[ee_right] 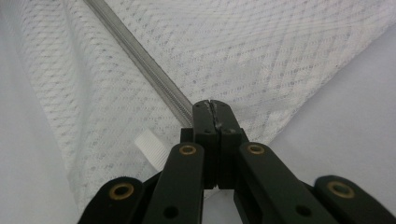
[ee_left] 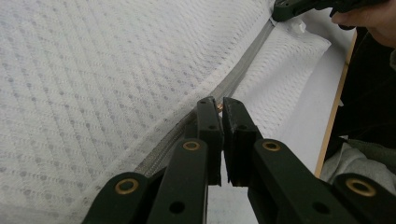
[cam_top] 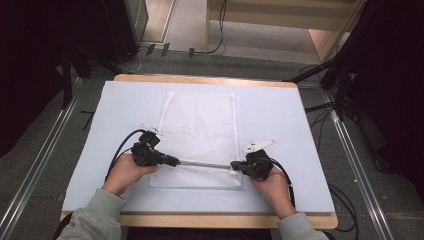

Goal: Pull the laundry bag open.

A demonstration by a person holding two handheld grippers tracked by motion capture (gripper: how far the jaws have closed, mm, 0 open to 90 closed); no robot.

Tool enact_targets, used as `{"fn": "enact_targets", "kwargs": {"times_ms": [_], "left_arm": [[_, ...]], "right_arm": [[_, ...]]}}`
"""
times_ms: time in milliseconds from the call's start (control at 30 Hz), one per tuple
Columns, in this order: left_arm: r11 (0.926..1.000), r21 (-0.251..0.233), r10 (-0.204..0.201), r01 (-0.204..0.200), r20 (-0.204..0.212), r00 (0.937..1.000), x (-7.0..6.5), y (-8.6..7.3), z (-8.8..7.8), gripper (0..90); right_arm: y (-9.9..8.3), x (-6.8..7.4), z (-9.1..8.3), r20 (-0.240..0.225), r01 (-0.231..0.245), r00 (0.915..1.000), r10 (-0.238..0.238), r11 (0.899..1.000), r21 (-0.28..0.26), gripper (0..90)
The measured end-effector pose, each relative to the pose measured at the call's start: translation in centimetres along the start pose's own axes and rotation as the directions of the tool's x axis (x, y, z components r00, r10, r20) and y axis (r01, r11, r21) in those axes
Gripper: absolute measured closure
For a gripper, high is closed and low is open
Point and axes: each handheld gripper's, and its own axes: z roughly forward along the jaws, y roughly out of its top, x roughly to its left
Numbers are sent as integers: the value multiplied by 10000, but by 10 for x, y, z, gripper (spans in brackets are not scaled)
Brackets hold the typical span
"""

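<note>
A white mesh bag (cam_top: 200, 125) lies flat on the pale mat (cam_top: 280, 120), its grey zipper (cam_top: 205, 164) running across the near end. My left gripper (cam_top: 175, 161) sits at the zipper's left part. In the left gripper view its jaws (ee_left: 219, 103) are shut on a small copper-coloured zipper pull, with the zipper (ee_left: 243, 74) stretching away toward the other gripper (ee_left: 280, 11). My right gripper (cam_top: 234, 165) is at the zipper's right end. In the right gripper view it (ee_right: 215, 105) is shut on the bag's fabric at the end of the zipper (ee_right: 140, 58), beside a white ribbed tab (ee_right: 152, 148).
The mat covers a wooden table whose front edge (cam_top: 215, 220) is close to the person's sleeves. Black cables (cam_top: 320, 107) trail over the floor at the right, and metal rails (cam_top: 40, 150) run along both sides.
</note>
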Motion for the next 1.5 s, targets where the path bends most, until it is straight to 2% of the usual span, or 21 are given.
{"fn": "enact_targets", "kwargs": {"times_ms": [167,267,367,433,600,900,1167,1200,1500], "left_arm": [[9999,99,59,-58,-54,10000,1,-1,-1,880],[10000,12,-70,70,3,10000,2,-2,-3,880],[9999,103,28,-28,-26,10000,1,-2,-3,880],[9999,102,28,-26,-152,9999,1,-4,-5,880],[9999,-64,-85,84,-189,9998,4,-9,-14,880],[9998,-81,-165,164,-120,9998,7,-11,-16,880],[9996,-58,-273,273,-175,9995,10,-14,-20,880],[9996,-53,-281,280,-300,9992,10,-15,-20,880],[9988,-142,-469,466,-283,9985,14,-20,-28,880]], "right_arm": [[0,0,0,0,-39,10000,39,10000,28,900],[0,0,0,-11,-17,10000,17,10000,14,900],[0,0,0,-6,-45,10000,45,10000,27,900],[0,0,0,-11,-39,10000,39,10000,6,900],[-1,-1,0,-77,23,10000,-24,10000,-58,900],[-2,-1,0,-135,1,9999,-2,10000,-67,900],[-1,-2,0,-183,38,9998,-39,10000,-62,900],[-1,-2,0,-196,84,9998,-85,9999,-70,900],[0,-4,1,-315,126,9994,-127,9999,-36,900]]}}
